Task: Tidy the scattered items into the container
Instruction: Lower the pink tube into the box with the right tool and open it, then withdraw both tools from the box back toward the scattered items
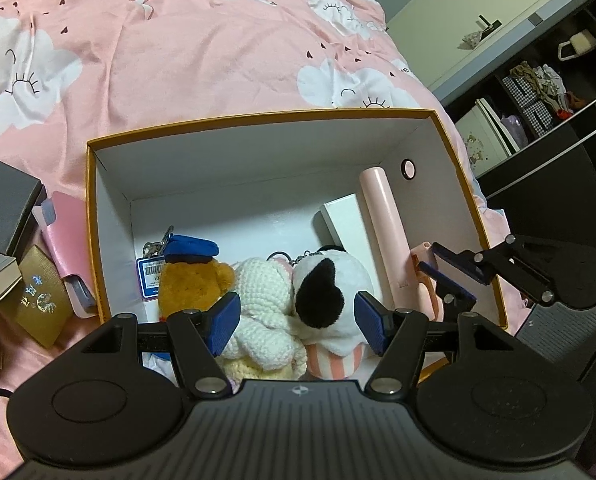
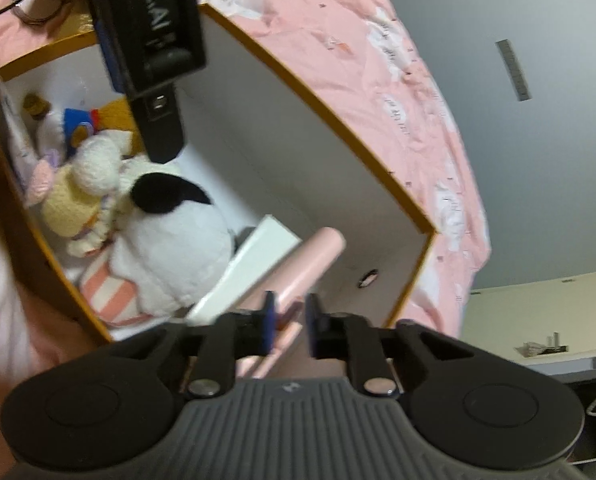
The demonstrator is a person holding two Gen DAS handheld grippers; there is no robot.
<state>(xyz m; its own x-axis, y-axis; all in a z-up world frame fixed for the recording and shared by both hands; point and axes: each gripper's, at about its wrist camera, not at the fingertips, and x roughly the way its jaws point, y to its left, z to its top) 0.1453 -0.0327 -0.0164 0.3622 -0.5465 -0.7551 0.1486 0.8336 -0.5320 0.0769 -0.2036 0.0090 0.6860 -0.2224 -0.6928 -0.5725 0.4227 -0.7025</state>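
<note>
An orange-rimmed white box [image 1: 257,118] stands on the bed. In it lie a brown bear with a blue cap [image 1: 193,280], a white crochet toy [image 1: 261,292], a black-and-white plush dog [image 1: 326,280], a white carton [image 1: 346,228] and a long pink hair tool [image 1: 382,232]. My left gripper [image 1: 298,324] hangs open above the plush toys and touches none of them. My right gripper [image 1: 434,264] is at the box's right wall, its jaws nearly together on the near end of the pink hair tool [image 2: 310,264]. The right wrist view shows a sliver of that tool between the pads of the right gripper [image 2: 290,320].
Left of the box, on the pink sheet [image 1: 177,60], lie a grey box [image 1: 5,208], a pink card holder [image 1: 67,232] and a gold pouch [image 1: 37,300]. Dark shelves with clothes [image 1: 538,92] stand at the right past the bed's edge.
</note>
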